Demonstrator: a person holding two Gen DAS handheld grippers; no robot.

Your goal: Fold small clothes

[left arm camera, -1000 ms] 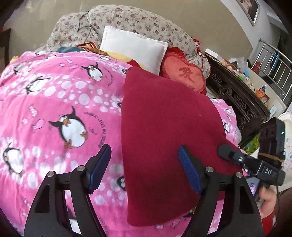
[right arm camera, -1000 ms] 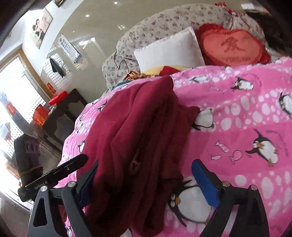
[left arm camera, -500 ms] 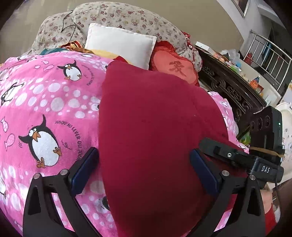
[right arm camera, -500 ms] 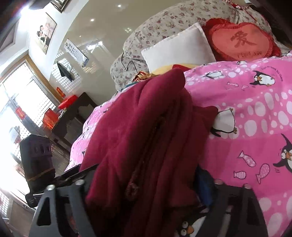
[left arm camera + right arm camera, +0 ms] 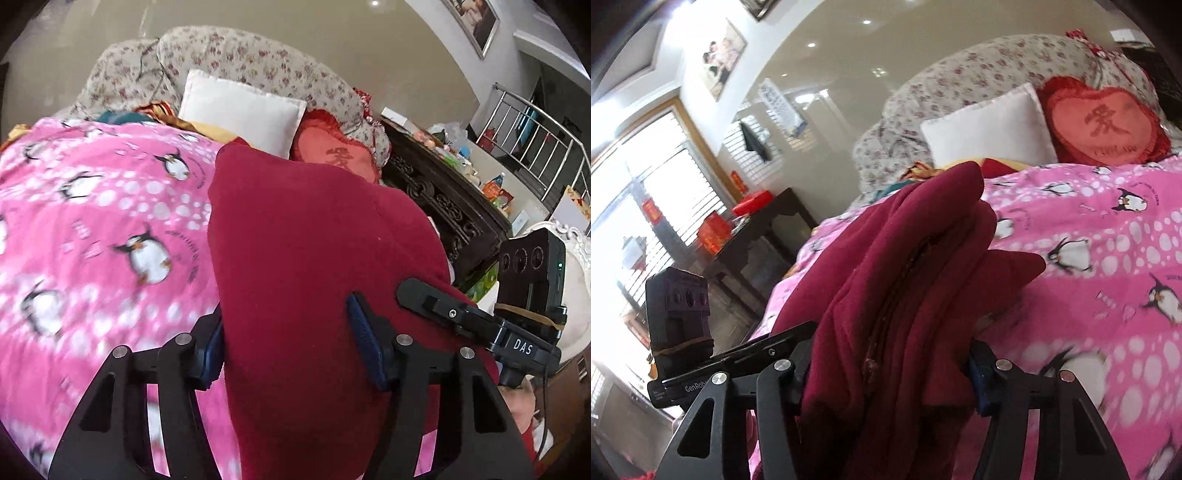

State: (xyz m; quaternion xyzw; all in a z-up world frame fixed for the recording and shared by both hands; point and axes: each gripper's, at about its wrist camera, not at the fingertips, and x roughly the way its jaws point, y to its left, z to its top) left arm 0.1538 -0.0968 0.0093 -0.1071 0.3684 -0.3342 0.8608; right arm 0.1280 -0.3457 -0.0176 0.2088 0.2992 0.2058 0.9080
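A dark red fleece garment lies folded lengthwise on the pink penguin blanket. My left gripper is shut on its near edge, one blue pad on top and the other at its left side. In the right wrist view the garment is bunched in thick layers, and my right gripper is shut on that bundle, which hides most of both pads. The right gripper's body also shows in the left wrist view, at the garment's right edge.
A white pillow, a red heart cushion and a floral bolster lie at the bed's head. A dark carved cabinet stands to the right of the bed. A dark table with red boxes stands by the window.
Both grippers moved forward onto the garment and closed on it. The garment's near end has bunched and lifted a little off the blanket.
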